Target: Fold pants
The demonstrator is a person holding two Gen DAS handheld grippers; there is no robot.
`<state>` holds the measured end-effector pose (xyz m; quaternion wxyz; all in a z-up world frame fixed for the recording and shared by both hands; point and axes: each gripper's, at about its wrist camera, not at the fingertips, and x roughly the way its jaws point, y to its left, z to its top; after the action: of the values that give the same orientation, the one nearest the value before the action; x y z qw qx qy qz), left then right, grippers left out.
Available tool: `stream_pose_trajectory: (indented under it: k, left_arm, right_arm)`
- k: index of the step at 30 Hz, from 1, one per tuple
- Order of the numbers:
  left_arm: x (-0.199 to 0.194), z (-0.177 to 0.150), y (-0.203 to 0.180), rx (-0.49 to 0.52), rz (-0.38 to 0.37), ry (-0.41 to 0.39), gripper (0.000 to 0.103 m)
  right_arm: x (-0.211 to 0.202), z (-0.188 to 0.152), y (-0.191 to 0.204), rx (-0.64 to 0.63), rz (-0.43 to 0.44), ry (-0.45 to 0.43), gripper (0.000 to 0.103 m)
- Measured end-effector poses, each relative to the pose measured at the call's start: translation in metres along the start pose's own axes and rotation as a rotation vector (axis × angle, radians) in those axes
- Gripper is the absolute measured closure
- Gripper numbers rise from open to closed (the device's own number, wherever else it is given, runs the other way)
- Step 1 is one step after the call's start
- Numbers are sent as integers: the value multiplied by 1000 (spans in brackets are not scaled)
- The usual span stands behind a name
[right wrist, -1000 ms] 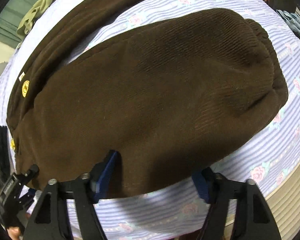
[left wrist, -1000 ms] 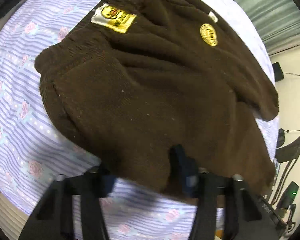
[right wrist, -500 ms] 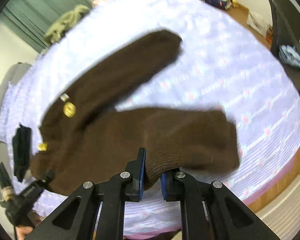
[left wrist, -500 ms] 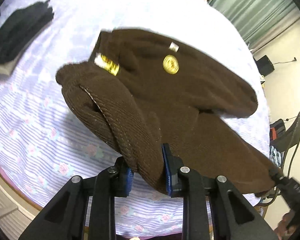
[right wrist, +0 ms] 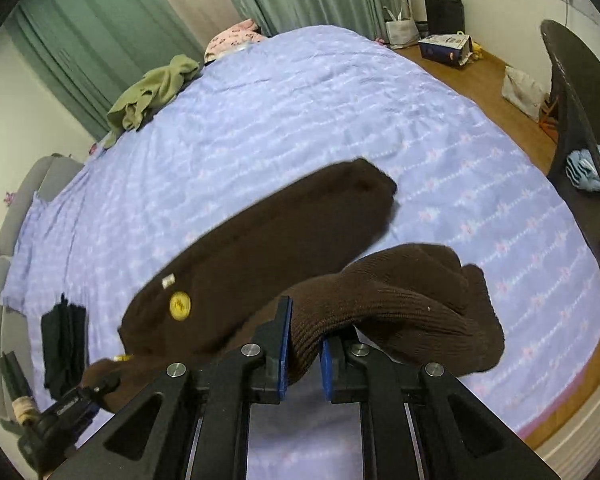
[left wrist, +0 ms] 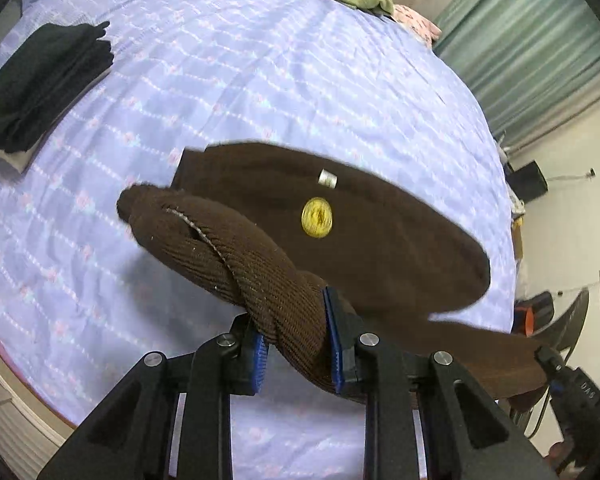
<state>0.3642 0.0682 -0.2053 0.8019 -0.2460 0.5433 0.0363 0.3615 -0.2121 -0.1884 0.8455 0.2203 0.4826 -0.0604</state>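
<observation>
Left gripper (left wrist: 296, 340): clamped on the waist end of the pants (left wrist: 380, 240).
Right gripper (right wrist: 303, 346): clamped on the raised leg's cuff.
Pants: near leg lifted, far leg flat on the bed (left wrist: 260, 60), running left to right beyond both grippers.

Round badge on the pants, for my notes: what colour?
Yellow badge, clearest in the left wrist view.

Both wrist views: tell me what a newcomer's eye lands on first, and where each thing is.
The brown pants dominate, lifted over the lilac floral bedspread, with the left gripper clamped on one bunched end and the right gripper on the other. A round yellow badge stands out on the dark fabric. Farther off lie a folded black garment and a crumpled green garment near the bed's far edge.
</observation>
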Motion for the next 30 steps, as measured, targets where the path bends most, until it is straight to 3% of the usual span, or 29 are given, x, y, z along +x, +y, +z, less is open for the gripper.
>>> stream_pose_trajectory:
  k: [6,17,19,21,23,24,27,30]
  left_arm:
    - [25,43,-20,-3,24,-28,78]
    - [104,93,-30,-37,107,15,72]
    - [108,97,-31,-27,128,23,58]
    - [98,96,-33,-17,140,-9,17]
    - [81,95,-39,6,147,-79,12]
    - [72,95,-43,27,148,-98,9]
    - [51,94,-55,115,115,-158,8]
    - [39,92,-77,327,105,-220,7]
  right_arm:
    - [52,44,5,44,-9,25,90]
    - [154,96,17,32,-36,81,89]
    - [162,100,19,25,-28,94,84]
    - [163,104,22,9,-21,91,70]
    - [154,106,23,-2,-18,60,40]
    - [149,107,24,-4,-16,44,36]
    - [122,107,28,-24,8,-13,33]
    - [90,100,25,-87,19,-76,33]
